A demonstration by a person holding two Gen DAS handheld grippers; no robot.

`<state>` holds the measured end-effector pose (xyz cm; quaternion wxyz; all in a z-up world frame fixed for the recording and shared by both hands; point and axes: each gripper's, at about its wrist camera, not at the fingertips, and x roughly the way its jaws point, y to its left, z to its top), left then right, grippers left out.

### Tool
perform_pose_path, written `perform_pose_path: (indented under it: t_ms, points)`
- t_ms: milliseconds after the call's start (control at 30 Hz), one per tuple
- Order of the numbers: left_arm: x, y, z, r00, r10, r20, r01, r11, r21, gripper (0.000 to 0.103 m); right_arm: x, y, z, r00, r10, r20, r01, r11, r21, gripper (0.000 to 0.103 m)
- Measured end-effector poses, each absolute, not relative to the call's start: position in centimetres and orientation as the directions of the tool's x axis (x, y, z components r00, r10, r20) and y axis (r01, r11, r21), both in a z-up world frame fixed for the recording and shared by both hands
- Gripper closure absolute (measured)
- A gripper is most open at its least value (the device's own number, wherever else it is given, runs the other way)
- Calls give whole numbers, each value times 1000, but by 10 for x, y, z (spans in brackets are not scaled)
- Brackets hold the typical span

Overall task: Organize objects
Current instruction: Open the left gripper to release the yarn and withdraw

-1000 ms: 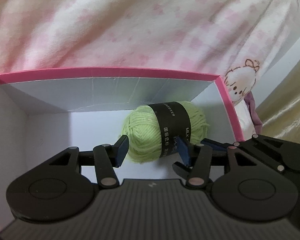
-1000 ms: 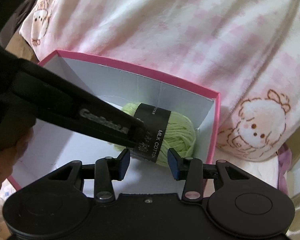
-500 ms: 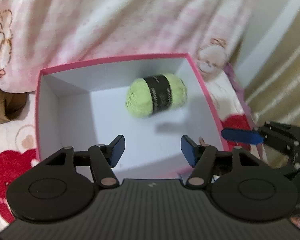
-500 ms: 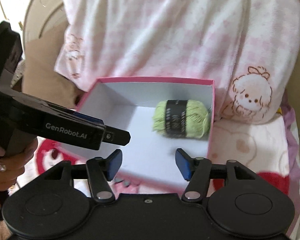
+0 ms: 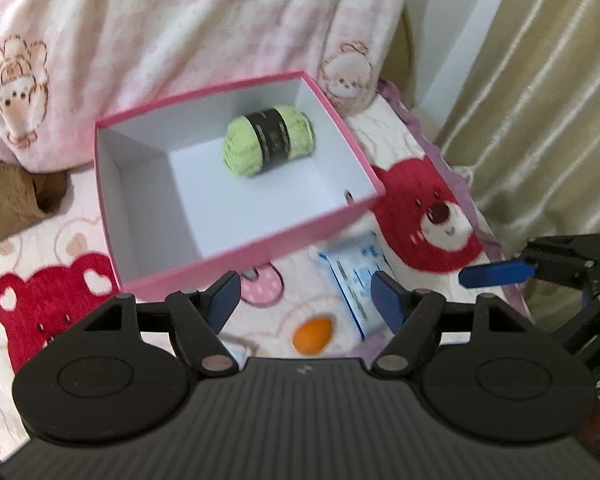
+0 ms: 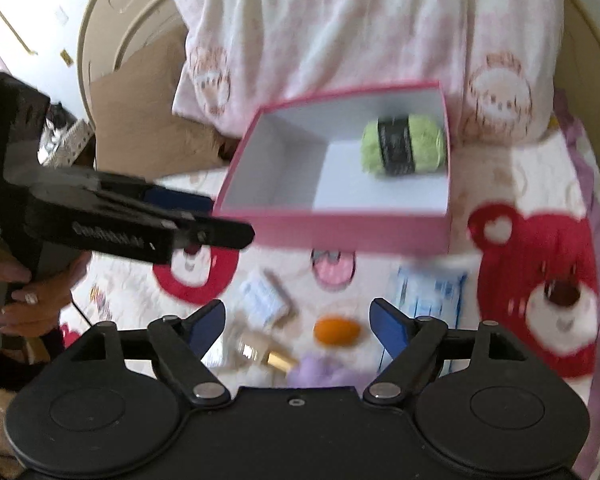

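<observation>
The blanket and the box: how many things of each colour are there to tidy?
Green: 1, yarn ball in the pink box
Orange: 1, egg-shaped thing
Blue and white: 2, packet, small carton
Gold: 1, bottle
Purple: 1, fluffy thing
Total: 6

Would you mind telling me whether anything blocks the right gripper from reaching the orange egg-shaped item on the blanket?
Nothing visible does. The right gripper is open and empty, and the orange item lies uncovered on the blanket just ahead of it, apart from the blue packet.
</observation>
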<state>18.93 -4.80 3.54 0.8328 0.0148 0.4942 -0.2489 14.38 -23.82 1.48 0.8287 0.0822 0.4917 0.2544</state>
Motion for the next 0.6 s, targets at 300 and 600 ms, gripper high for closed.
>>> perform_pose_path:
  t_ms: [300,600]
  points:
    - [145,-52,2,339,-414,-845,457,857,-237,31,89,-235,-19,344,521,-781,-327,846,420,13]
    - [132,-61,-50,289,-411,-864,463,850,-249,30,73,-227,-69,376,477,-794,-312,872,376,13]
